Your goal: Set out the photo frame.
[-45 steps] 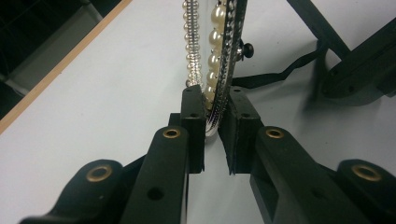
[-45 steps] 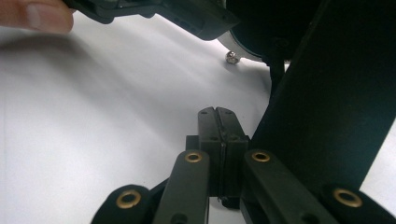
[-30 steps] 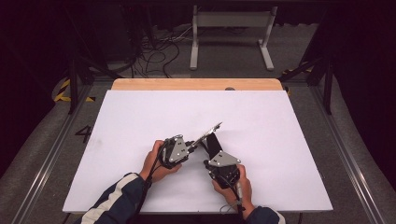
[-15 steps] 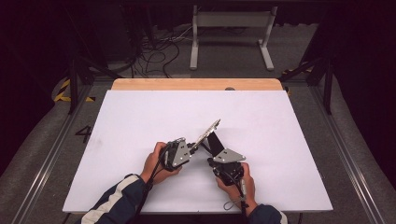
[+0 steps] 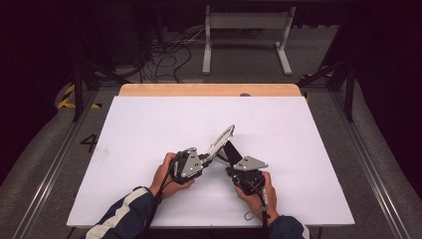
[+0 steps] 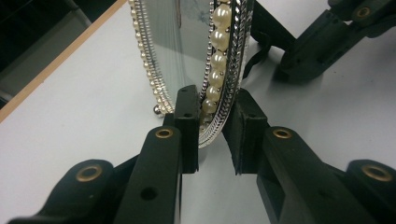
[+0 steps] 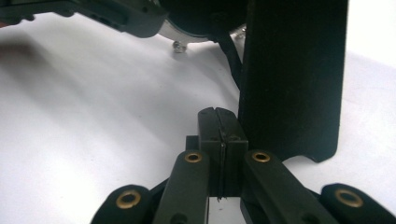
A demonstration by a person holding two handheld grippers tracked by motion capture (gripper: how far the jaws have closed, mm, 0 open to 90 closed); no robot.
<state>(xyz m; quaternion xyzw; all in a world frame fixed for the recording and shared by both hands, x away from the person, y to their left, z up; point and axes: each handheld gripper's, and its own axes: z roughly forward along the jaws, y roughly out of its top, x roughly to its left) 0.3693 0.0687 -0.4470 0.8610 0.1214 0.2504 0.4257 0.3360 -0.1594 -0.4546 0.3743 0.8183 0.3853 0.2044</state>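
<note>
Left gripper view showed the left gripper (image 6: 212, 135) with its jaws astride the lower rim of a pearl-edged frame (image 6: 219, 70). The jaws had just been opening a little: the left-hand pad lay against the glass face, while the other stood slightly off the beaded silver rim, so the hold looked loose rather than clamped. The frame rose upright straight ahead of that claw, one small ball foot just to the left of the jaws, over the white table (image 6: 70, 93).

In the right gripper view, the right gripper (image 7: 218, 135) was fully closed on nothing, its tips just beside the black easel back (image 7: 292, 79), which stood immediately to their right.

From the high view, the frame (image 5: 221, 142) leaned between the two claws.

It probably handled as light but stiff and fragile: glass front, slick metal rim, glued pearls that could chip. The rim's bare edge, or the fabric-covered stand, seemed the safer places to grip, never the glass centre.
</note>
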